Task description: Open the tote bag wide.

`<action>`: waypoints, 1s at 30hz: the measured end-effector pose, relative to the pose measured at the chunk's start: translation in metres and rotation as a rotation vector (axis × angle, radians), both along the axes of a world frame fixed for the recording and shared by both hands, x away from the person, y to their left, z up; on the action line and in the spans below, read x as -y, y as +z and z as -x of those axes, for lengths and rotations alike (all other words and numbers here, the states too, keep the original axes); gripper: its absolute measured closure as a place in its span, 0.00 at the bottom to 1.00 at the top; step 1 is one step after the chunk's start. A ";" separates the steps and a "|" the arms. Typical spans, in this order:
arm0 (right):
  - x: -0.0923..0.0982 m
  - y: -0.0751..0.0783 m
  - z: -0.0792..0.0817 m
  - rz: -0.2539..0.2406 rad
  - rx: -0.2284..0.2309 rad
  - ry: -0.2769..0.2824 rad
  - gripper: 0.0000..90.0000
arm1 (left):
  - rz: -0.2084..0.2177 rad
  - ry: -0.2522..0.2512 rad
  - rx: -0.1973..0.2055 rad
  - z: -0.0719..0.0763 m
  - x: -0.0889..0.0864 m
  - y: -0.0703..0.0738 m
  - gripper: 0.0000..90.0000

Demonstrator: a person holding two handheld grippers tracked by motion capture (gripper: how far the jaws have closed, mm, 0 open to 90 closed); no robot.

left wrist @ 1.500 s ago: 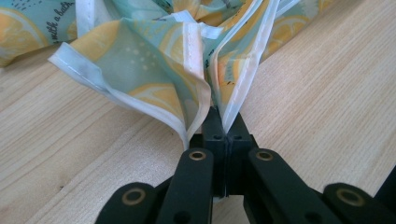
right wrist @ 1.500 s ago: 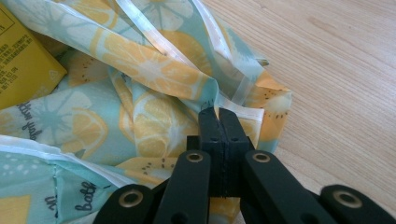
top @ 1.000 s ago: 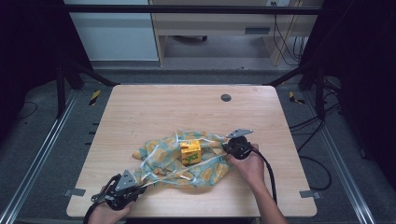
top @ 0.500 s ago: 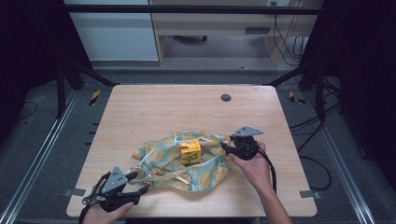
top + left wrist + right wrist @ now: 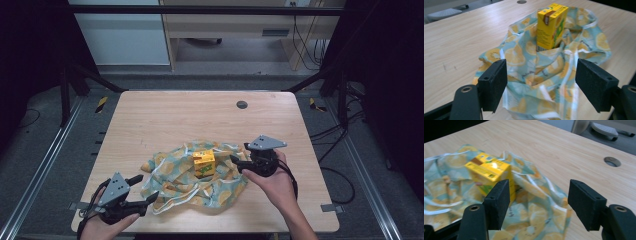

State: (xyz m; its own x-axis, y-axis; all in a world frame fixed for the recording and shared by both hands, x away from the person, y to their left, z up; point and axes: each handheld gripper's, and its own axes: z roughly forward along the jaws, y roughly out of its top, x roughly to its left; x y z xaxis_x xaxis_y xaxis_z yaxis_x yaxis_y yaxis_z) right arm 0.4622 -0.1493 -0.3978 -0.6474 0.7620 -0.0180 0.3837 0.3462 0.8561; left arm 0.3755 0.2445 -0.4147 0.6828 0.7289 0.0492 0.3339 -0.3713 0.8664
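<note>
**Both claws released, cloth bag slack around carton**

Counter (image 5: 150,115) carries the lemon-print cloth bag (image 5: 175,182), crumpled near its front edge. Yellow juice carton (image 5: 204,163) stands upright in the bag's middle, long axis vertical. Left claw (image 5: 142,192) at the bag's near-left corner, right claw (image 5: 239,159) at its right edge; both have just been opening, nothing gripped. Right claw is nearer the carton.

The far half of the table (image 5: 165,112) is free for passing. In the near middle, the crumpled cloth (image 5: 200,186) and the upright yellow carton (image 5: 204,162) block the way.
</note>
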 end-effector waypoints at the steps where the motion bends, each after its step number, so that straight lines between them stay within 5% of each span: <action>1: -0.002 0.000 0.003 0.001 0.000 0.008 0.37 | -0.003 -0.002 -0.004 -0.006 0.002 0.000 0.28; 10: -0.021 -0.026 0.031 0.032 -0.057 0.102 0.29 | -0.073 -0.040 -0.050 -0.072 0.030 -0.006 0.28; 13: -0.025 -0.038 0.034 0.056 -0.090 0.122 0.24 | -0.072 -0.050 -0.074 -0.087 0.035 -0.013 0.27; 15: -0.028 -0.046 0.035 0.065 -0.104 0.138 0.22 | -0.099 -0.050 -0.055 -0.093 0.039 -0.019 0.27; 22: -0.037 -0.055 0.042 0.127 -0.076 0.195 0.16 | -0.136 -0.062 -0.122 -0.112 0.049 -0.041 0.27; 25: -0.037 -0.063 0.040 0.141 -0.104 0.193 0.21 | -0.166 -0.063 -0.148 -0.115 0.052 -0.048 0.42; 27: -0.033 -0.066 0.039 0.106 -0.126 0.207 0.35 | -0.167 -0.056 -0.158 -0.116 0.052 -0.050 0.56; 30: -0.030 -0.070 0.040 0.134 -0.121 0.207 0.58 | -0.180 -0.038 -0.153 -0.116 0.052 -0.049 0.77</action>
State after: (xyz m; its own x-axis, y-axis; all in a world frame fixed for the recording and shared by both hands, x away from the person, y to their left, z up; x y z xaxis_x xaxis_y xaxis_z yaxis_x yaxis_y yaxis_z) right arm 0.4218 -0.1196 -0.4676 -0.7929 0.6090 -0.0226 0.3897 0.5353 0.7494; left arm 0.4915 0.1926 -0.4639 0.7191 0.6915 0.0694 0.4394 -0.5298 0.7254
